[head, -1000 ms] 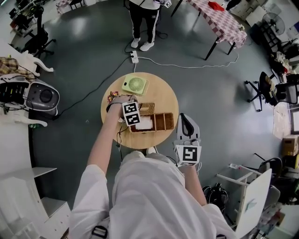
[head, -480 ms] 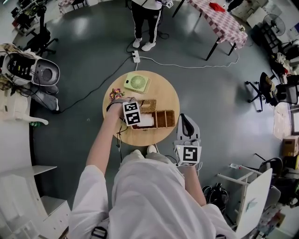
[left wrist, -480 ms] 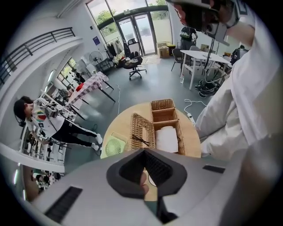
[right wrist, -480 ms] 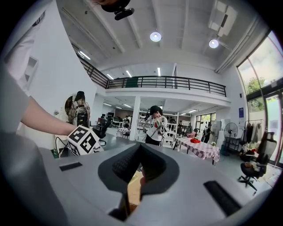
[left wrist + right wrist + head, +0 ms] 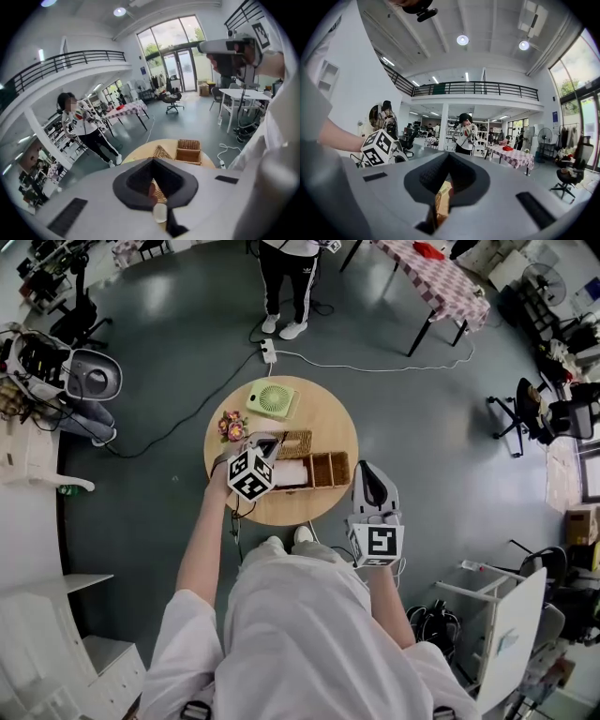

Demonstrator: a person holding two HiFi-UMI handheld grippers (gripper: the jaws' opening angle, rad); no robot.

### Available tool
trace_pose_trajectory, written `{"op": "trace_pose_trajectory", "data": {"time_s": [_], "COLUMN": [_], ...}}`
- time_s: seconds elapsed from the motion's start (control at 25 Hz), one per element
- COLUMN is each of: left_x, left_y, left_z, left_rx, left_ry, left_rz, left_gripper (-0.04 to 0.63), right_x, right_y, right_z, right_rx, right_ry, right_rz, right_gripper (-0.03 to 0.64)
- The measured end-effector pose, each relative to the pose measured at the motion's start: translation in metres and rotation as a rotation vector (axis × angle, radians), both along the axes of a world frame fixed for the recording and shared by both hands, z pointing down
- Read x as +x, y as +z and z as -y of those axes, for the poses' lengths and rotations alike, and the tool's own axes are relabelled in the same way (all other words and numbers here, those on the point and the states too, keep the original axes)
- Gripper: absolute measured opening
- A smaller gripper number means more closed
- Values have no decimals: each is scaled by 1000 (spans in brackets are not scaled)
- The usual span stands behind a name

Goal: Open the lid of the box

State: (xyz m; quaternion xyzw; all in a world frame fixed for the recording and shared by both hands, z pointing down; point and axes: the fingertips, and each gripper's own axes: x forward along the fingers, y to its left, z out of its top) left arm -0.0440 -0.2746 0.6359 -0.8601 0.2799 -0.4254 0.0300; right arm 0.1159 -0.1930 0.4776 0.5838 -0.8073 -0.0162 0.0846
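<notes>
**A:** Head view, nearest first: what do you see?

**B:** The right gripper point(image 5: 367, 471) hangs just off the right rim of the round table point(image 5: 323, 413). Its jaws are drawn together and hold nothing. The left gripper point(image 5: 269, 442) is over the table, pinched tight on the woven lid point(image 5: 296, 441).

**A:** And the box?

**B:** The box point(image 5: 319, 470) sits mid-table with its compartments showing. The lid is tilted up along its far side, with its left end in those jaws.

**A:** Beyond that?

**B:** A green fan point(image 5: 271, 400) lies near the table's far rim. Past it are a power strip point(image 5: 269, 352) on the floor and a person's legs point(image 5: 289, 282).
</notes>
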Motion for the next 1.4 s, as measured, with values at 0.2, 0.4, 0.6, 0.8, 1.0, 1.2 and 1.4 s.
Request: {"op": "trace_pose_trajectory", "data": {"time_s": [0.2,0.4,0.6,0.8,1.0,1.2,1.4], "left_x": [-5,-28,-66,-54,-40,-45,-46], "left_y": [-45,-93,-136,-141,-149,-163,-168], "left_z": [-10,-33,-54,-90,-127,-158,-195], "left_rx": [94,201,325,342,375,409,412], "left_ry": [-152,-318,-447,-457,-460,-472,-516], "left_rz": [-215,-431,-565,-609,-643,-633,-623], "left_gripper": [-2,-2,-2,-2,-2,-2,-2], "right_x": [2,-8,-33,-14,-9,-33,-35], "right_y": [-4,-10,-23,-24,-24,-30,-33], "right_z": [0,-12,-19,-46,-82,-106,-129], "right_rx": [-17,-18,5,13,60,104,97], "right_ry": [8,1,-46,-52,-62,-107,-126], "right_rz": [73,98,59,25,35,21,74], "right_gripper": [-3,-3,-3,-3,-3,-5,-5]}}
